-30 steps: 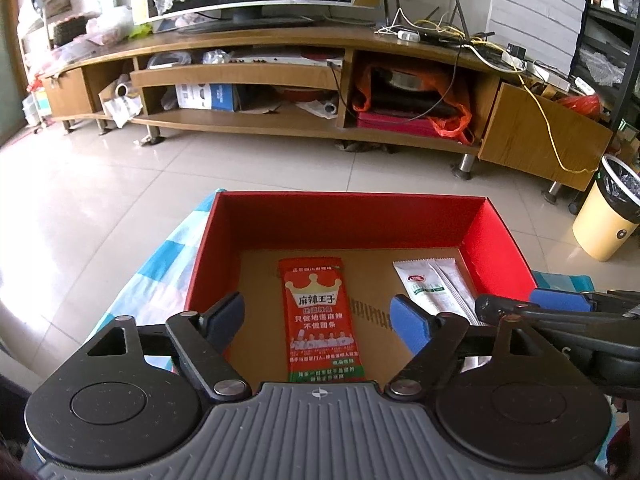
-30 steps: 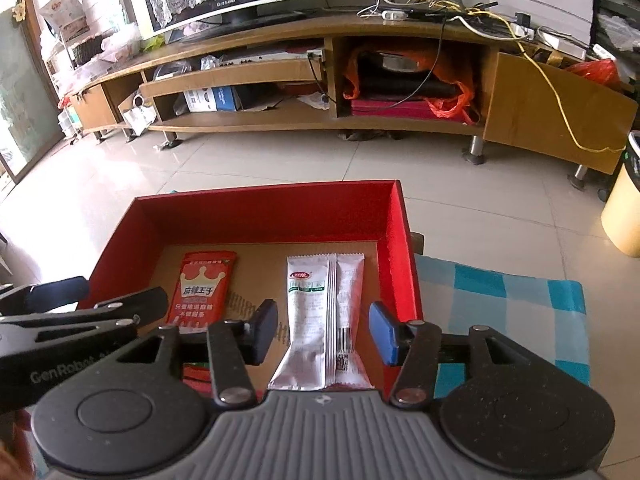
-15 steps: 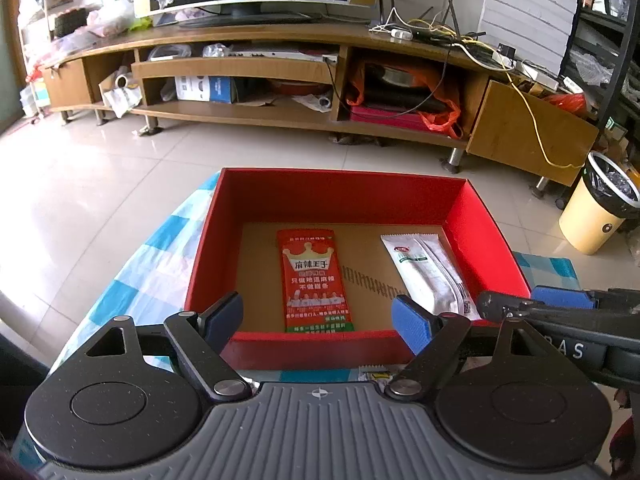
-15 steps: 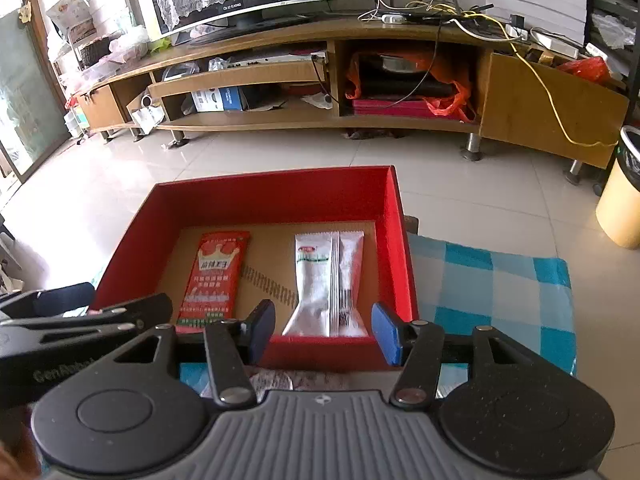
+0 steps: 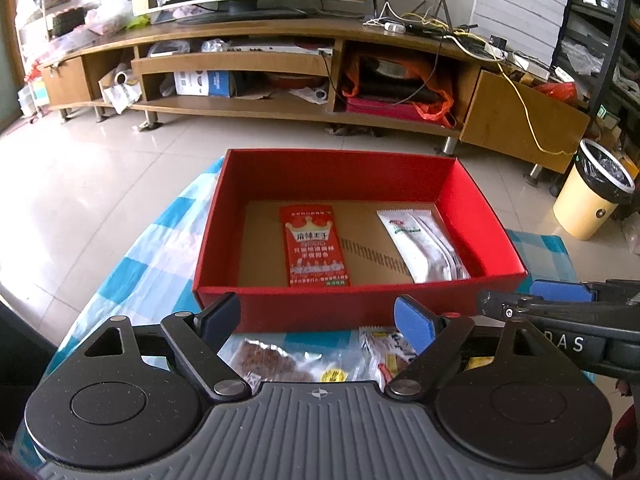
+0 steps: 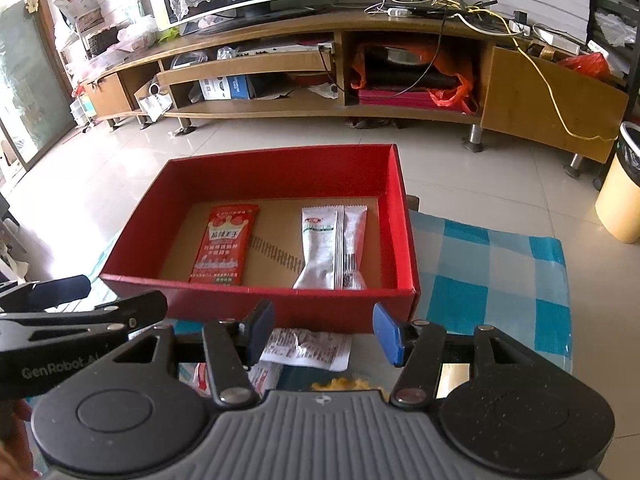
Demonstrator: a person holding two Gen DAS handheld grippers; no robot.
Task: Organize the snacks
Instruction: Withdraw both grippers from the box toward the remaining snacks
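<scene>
Left gripper (image 5: pixel 318 316): black two-finger tool with blue pads; jaws opening, nothing between the pads. Poised over the near edge of the surface, just short of the box's near wall. Below it lie a clear packet of brown dried snack (image 5: pixel 266 360) and a white printed sachet (image 5: pixel 378 346), both flat on the cloth.

Right gripper (image 6: pixel 324 332): same make; jaws parted to a moderate gap and empty, no item pressed by either pad. Beneath it lie a white crinkled wrapper with red print (image 6: pixel 308 348) and, at the very bottom edge of view, a packet with yellow contents (image 6: pixel 344 384), largely hidden by the tool body.

Red open-top cardboard box (image 6: pixel 280 308): stands on the blue-and-white checked cloth (image 6: pixel 492 272) covering the surface, toward its far edge. Brown floor inside. Contents: one red flat snack packet with crown motif (image 5: pixel 314 246), left of centre; one white-and-silver foil packet (image 6: pixel 332 248), near the right wall. The two are well apart, both lengthwise.

Step in hand: judged to be the changeover between deposits; two snacks are boxed, and both tools stand empty above the unsorted pile at the near edge.

Next move calls for: lowering each tool onto one loose packet, closing on a thin edge or crimped seam since the packets lie flat, then lifting clear of the near wall to set it in the free space between or beside the boxed pair.
</scene>
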